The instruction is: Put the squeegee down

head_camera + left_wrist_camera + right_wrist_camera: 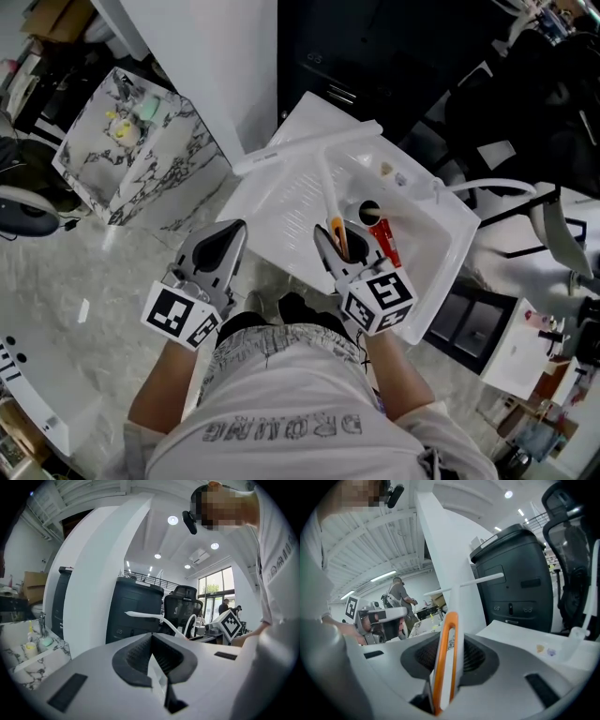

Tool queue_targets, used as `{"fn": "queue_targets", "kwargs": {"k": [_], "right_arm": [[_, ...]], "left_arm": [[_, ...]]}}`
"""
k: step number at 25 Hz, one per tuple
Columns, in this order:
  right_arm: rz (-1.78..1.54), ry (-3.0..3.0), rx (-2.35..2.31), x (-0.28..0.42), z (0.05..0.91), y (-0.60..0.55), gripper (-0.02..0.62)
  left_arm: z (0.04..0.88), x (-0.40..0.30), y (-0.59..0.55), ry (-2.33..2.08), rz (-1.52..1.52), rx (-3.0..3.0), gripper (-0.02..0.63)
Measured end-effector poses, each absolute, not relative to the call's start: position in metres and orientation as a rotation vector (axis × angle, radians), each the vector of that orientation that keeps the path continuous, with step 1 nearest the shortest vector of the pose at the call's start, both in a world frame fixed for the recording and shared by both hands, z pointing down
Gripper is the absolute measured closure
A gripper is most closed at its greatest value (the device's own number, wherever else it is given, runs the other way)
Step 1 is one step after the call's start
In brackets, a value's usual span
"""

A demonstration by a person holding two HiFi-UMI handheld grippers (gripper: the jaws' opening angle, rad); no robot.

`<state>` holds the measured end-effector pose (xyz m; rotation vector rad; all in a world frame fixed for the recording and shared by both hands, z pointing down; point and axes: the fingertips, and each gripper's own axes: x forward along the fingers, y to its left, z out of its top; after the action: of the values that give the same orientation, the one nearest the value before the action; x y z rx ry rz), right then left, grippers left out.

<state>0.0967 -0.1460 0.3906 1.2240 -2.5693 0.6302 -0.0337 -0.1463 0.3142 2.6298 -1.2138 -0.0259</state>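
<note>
**Squeegee clamped in right jaws, over sink**

White sink (281, 202) directly ahead of and below both grippers. Squeegee (329, 192) hanging above it. Long axis straight out along the jaw line of right gripper (337, 246), blade bar crosswise at the far end near the sink's back rim. Right jaws clamped on orange handle (444, 660). Left gripper (225, 242) just beside, jaws together, nothing between. Probably a forward-and-down lower into the sink, right hand only.
</note>
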Motion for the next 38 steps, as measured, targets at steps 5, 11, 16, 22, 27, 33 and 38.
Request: {"fn": "queue_targets", "kwargs": {"k": [5,11,16,22,27,33,38], "right_arm": [[0.641,-2.585,1.167,0.109,0.396,-0.155,0.491],[0.665,-2.590,1.125,0.114,0.410,-0.165,0.491],[0.705,-2.571,1.108,0.109,0.424,-0.168,0.491],[0.735,-2.537,1.111,0.097,0.442,-0.176,0.491],[0.763,-2.503,1.131,0.082,0.457,-0.183,0.491],[0.792,-2.464,1.160,0.061,0.478,-0.193,0.491],[0.821,-2.418,1.167,0.048,0.500,-0.197,0.491]], "left_arm": [[0.319,-0.018,-0.154,-1.257,-0.019,2.601,0.586],[0.327,-0.003,-0.158,-1.270,-0.002,2.577,0.586],[0.336,-0.004,-0.157,-1.264,0.014,2.556,0.586],[0.353,-0.019,-0.165,-1.255,0.027,2.524,0.586],[0.365,-0.031,-0.175,-1.211,0.042,2.528,0.586],[0.378,-0.049,-0.191,-1.161,0.065,2.535,0.586],[0.389,-0.061,-0.200,-1.134,0.077,2.532,0.587]]}}
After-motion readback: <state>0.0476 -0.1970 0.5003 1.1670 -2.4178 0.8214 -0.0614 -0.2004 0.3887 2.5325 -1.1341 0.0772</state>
